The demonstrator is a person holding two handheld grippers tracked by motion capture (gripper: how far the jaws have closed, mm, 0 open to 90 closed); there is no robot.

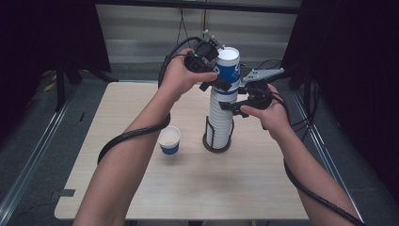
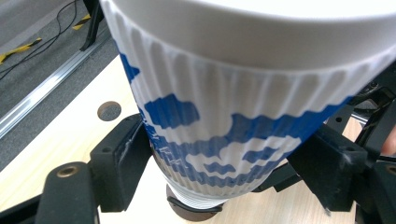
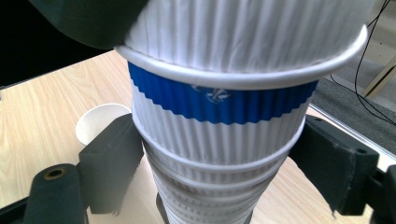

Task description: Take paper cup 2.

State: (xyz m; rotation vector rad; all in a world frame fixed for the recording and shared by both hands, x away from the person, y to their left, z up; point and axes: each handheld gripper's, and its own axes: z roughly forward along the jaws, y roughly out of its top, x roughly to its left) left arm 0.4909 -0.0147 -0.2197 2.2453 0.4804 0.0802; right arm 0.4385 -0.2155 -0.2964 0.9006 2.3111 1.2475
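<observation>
A pale wooden table (image 1: 141,188) carries everything, its top bare apart from the cups. Near its middle stands a tall stack of ribbed paper cups (image 1: 220,117), white with blue bands, seated in a dark wire-sided cup holder (image 1: 217,141) with a round base. To the left of the holder, and a little nearer, a single paper cup (image 1: 169,140) stands upright on the table, open end up, apart from the stack.

The top cup (image 1: 228,63) sits at the head of the stack, its blue-and-white pattern plain in the left gripper view (image 2: 210,140). The left gripper (image 1: 212,75) comes in from the far left and its jaws press against both sides of this top cup, pinching its lower wall. The right gripper (image 1: 235,101) comes in from the right, lower down; in the right gripper view its jaws sit against either side of the stack (image 3: 219,154) just below a blue-banded cup, clamping it.

The step in hand appears to be separating the top cup from the stack: one gripper steadies the pile while the other takes the cup. The next move likely calls for a straight upward pull by the left gripper, perhaps with a slight twist, while the right keeps the stack from rising or tipping in its holder. Too firm a squeeze could crush the thin cup wall.
</observation>
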